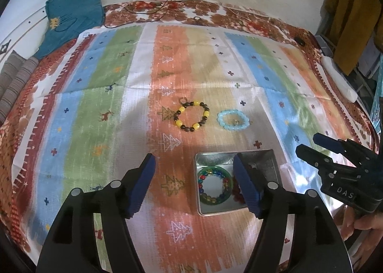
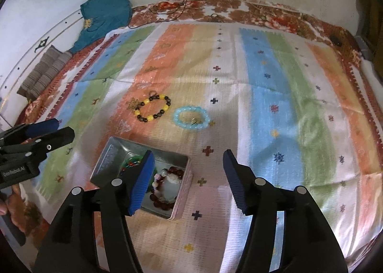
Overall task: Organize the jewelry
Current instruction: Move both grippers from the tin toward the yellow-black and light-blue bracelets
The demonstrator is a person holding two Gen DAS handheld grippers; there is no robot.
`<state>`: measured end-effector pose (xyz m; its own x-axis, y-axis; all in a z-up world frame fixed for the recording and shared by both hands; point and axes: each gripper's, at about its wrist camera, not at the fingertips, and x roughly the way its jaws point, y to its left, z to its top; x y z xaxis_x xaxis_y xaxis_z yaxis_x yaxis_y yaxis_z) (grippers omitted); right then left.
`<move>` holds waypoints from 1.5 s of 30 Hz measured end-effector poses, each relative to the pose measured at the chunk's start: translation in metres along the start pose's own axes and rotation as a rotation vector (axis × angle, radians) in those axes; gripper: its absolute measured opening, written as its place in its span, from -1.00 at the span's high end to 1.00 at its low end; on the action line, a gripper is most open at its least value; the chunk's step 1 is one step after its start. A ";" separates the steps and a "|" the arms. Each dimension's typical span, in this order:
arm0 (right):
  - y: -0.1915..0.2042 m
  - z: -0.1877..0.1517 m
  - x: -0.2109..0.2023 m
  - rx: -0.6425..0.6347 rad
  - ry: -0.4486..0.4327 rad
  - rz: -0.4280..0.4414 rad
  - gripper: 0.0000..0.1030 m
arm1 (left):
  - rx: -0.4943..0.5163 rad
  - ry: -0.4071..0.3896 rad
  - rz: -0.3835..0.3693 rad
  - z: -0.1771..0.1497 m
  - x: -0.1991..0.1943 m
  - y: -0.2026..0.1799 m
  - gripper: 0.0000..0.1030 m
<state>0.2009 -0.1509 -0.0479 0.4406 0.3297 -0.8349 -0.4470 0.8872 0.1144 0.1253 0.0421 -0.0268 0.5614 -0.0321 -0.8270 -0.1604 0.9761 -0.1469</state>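
An open metal tin (image 1: pixel 215 212) (image 2: pixel 112 155) lies on the striped cloth. In it are a multicoloured bead bracelet (image 1: pixel 203 191) (image 2: pixel 134 161) and a dark red bead bracelet (image 1: pixel 235 192) (image 2: pixel 165 203). Beyond the tin, on the cloth, lie a yellow-and-dark bead bracelet (image 1: pixel 179 122) (image 2: pixel 150 118) and a pale blue bead bracelet (image 1: pixel 221 119) (image 2: pixel 178 118), side by side. My left gripper (image 1: pixel 194 172) (image 2: pixel 63 129) hovers open over the tin's left edge. My right gripper (image 2: pixel 188 160) (image 1: pixel 308 143) is open over the tin's right edge. Neither holds anything.
The striped cloth (image 1: pixel 107 129) covers a red floral bedspread (image 1: pixel 191 9). A teal garment (image 1: pixel 71 16), dark cables (image 1: pixel 148 9) and a striped cushion (image 1: pixel 14 81) lie at the far left. A white object (image 1: pixel 340 76) sits at the right edge. A person's hand (image 1: pixel 366 222) holds the right gripper.
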 end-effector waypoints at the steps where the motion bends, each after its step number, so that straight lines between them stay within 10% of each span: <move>1: 0.000 0.000 0.001 -0.001 0.002 -0.001 -0.18 | -0.001 0.000 -0.001 0.001 0.000 0.000 -0.34; 45: -0.016 0.041 0.055 -0.001 0.054 -0.090 -0.47 | 0.050 0.054 0.144 0.042 0.075 0.013 -0.58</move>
<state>0.2640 -0.1335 -0.0736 0.4363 0.2302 -0.8699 -0.4081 0.9122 0.0367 0.1991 0.0618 -0.0677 0.4911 0.0992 -0.8655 -0.1952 0.9808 0.0016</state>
